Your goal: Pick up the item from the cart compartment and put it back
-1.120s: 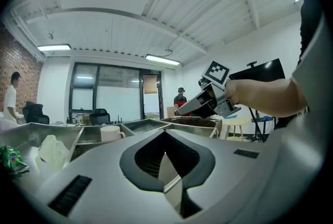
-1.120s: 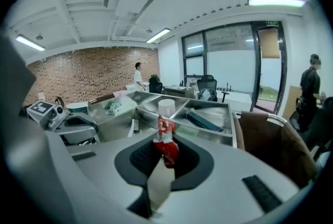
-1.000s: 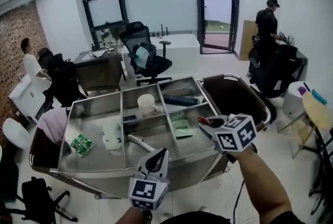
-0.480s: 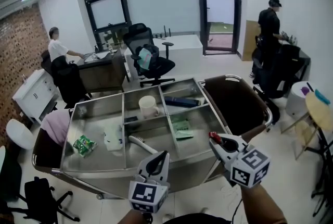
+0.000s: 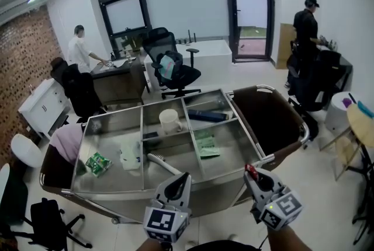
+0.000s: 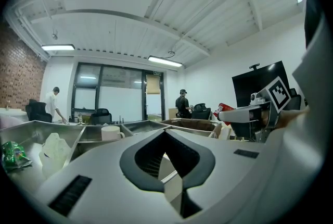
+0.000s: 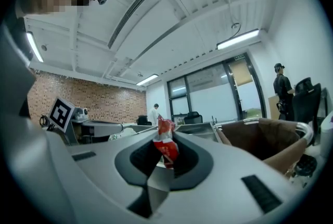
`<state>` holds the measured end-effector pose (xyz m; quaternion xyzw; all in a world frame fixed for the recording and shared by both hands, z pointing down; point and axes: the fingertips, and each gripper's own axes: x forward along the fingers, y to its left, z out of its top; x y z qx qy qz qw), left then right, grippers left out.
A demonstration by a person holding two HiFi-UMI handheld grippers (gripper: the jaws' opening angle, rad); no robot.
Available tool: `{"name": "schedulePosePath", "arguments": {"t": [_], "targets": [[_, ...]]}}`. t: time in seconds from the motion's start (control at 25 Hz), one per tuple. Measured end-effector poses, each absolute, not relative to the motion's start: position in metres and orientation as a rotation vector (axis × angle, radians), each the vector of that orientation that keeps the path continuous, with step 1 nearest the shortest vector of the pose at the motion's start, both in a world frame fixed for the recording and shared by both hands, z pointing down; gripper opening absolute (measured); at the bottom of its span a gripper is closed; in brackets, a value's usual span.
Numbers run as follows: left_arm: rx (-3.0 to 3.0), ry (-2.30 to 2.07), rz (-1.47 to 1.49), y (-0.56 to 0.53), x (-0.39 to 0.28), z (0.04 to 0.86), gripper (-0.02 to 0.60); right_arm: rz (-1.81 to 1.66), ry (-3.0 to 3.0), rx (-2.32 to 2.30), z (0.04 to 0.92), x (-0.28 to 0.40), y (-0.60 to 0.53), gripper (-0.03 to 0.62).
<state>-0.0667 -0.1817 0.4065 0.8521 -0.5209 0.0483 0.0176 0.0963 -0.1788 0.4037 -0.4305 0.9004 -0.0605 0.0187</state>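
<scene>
A small red packet (image 5: pixel 250 171) is pinched in my right gripper (image 5: pixel 253 174), which is shut on it and hangs in front of the cart's near right corner, off the tray. In the right gripper view the red packet (image 7: pixel 166 146) sticks up between the jaws of the right gripper (image 7: pixel 165 138). The steel cart (image 5: pixel 117 199) has several compartments. My left gripper (image 5: pixel 182 176) is shut and holds nothing; it hovers at the cart's front edge near the middle. The left gripper (image 6: pixel 166 132) points across the tray.
In the compartments lie a white mug (image 5: pixel 169 121), a green packet (image 5: pixel 96 163), a white plastic piece (image 5: pixel 130 153), a white handle (image 5: pixel 161 163), a dark flat box (image 5: pixel 204 115) and a green sheet (image 5: pixel 205 145). A brown bag (image 5: pixel 270 121) hangs at the cart's right end. Office chairs, desks and people stand around.
My right gripper has drawn back from above the right compartments toward me and lower in the head view, the red packet still in it. The left gripper has stayed put.
</scene>
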Motion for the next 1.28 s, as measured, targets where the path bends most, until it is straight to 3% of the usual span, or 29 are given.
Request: {"name": "schedulePosePath", "arguments": {"t": [1.28], "targets": [[2.662,-1.61,0.135,-0.179,-0.059,0.406,0.0,-0.149,2.866,-1.272,0.397,0.084,-0.175,0.04]]}}
